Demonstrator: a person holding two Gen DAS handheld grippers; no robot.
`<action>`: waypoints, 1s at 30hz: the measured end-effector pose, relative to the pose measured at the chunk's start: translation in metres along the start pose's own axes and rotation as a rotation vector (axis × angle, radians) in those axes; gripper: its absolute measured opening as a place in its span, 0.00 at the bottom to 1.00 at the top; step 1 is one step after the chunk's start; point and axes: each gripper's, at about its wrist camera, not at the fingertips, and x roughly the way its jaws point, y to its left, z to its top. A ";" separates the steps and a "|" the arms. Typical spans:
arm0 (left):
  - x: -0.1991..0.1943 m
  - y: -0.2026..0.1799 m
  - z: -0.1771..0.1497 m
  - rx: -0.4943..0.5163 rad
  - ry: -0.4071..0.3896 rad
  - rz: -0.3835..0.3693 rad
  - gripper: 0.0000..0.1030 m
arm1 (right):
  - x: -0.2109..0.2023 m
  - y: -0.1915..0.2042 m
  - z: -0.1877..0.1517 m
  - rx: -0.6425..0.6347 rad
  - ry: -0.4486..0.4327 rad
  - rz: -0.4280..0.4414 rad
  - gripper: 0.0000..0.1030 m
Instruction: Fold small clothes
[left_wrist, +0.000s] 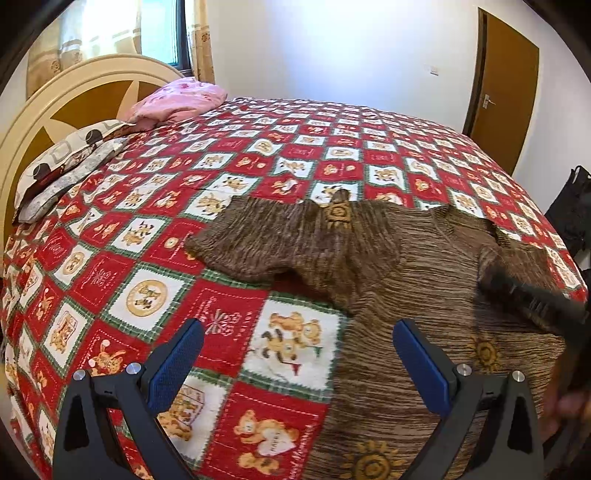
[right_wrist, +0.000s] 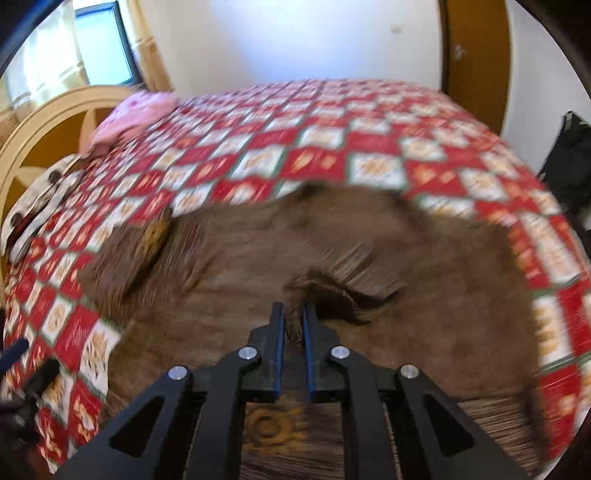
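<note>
A: Across the lower right of the left wrist view, the brown shirt (left_wrist: 388, 266) lies spread on the quilt (left_wrist: 229, 155), one sleeve reaching toward centre. The left gripper (left_wrist: 299, 354) hangs wide apart, holding nothing.

B: And the right wrist view?

A: Blurred, but the right gripper (right_wrist: 293, 321) is clamped on a pinch of shirt (right_wrist: 221, 280) at lower centre. Seems the first fold is starting; next, carry that edge across.

B: Fabric?

A: Streaky brown, sun motifs, soft.
</note>
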 end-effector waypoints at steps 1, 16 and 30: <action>0.002 0.002 0.000 -0.006 0.005 0.002 0.99 | 0.003 0.000 -0.006 -0.007 0.009 0.002 0.32; 0.031 0.023 0.000 -0.042 0.044 0.078 0.99 | -0.008 -0.056 0.003 0.159 0.001 -0.035 0.13; 0.038 0.097 0.013 -0.116 0.013 0.235 0.99 | 0.030 -0.035 0.038 0.288 -0.040 0.299 0.22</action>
